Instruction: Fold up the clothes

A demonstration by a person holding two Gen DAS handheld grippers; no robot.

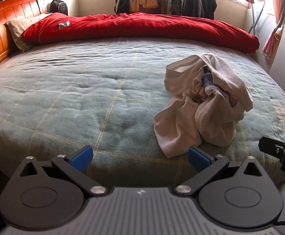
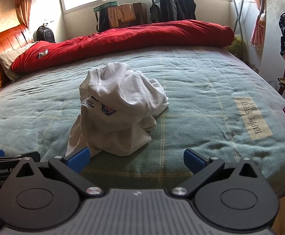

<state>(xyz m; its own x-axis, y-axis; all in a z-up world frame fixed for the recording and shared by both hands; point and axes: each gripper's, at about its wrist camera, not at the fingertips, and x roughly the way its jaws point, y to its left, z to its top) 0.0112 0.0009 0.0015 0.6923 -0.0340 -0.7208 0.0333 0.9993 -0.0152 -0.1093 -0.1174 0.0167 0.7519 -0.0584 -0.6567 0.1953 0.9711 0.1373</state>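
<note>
I see the bed (image 2: 201, 90) under a green plaid blanket, a red duvet (image 1: 142, 27) rolled along its far side. A crumpled white shirt (image 2: 122, 105) sits near the front edge. My left gripper (image 1: 140, 157) and right gripper (image 2: 135, 157) both stand spread apart, empty, near it.

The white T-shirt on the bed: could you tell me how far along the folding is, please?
Nothing looks done: the white T-shirt lies crumpled in a heap on the green blanket. Nothing is in hand either; the left gripper and right gripper are both open and empty. Spreading it flat and all folds remain.
</note>
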